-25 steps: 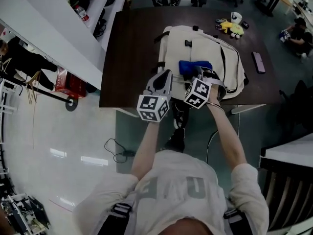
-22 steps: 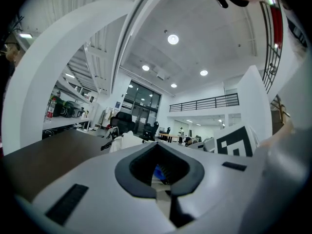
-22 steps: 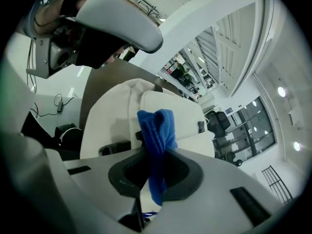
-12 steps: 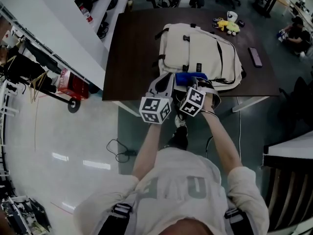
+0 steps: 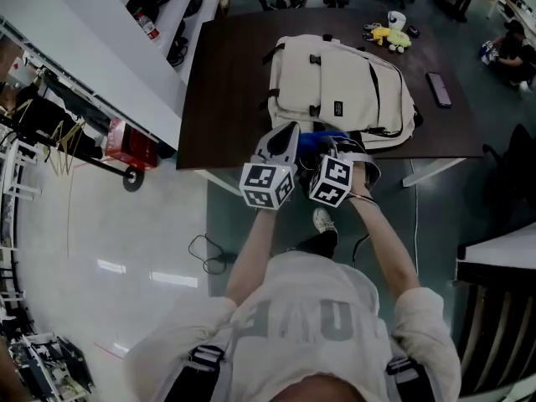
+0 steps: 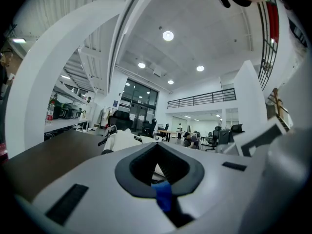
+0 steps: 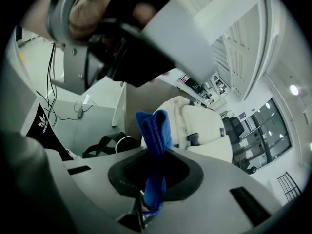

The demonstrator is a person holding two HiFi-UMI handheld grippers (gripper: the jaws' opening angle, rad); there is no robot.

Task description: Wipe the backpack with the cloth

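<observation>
The cream backpack (image 5: 343, 86) lies flat on the dark worktop (image 5: 226, 82), spread from the middle toward the right edge, its lower end reaching the near edge. Both tongs hang just off that near edge, side by side and close together, each with its marker cube turned up toward the head camera.

The right tongs (image 5: 332, 146) are clamped on the blue cloth (image 5: 322, 139). In the right gripper view the jaws are closed on the bunched cloth (image 7: 155, 130), which stands up out of the tongs (image 7: 153, 189) as a folded roll. Behind it is the backpack (image 7: 195, 126), its black straps (image 7: 105, 143) drooping past the near edge of the worktop. From the head view the cloth sits at the near edge, right beside the bottom of the backpack; whether it touches the fabric cannot be made out.

The left tongs (image 5: 285, 136) are just left of the cloth, tips pointing toward the near edge of the backpack. In the left gripper view the jaws of these tongs (image 6: 161, 189) are drawn together. A small blue patch shows where they meet, and what it is cannot be told.

A yellow toy (image 5: 389, 33) lies near the far right corner of the worktop, and a dark flat object (image 5: 439, 89) lies by the right edge, both apart from the backpack.
</observation>
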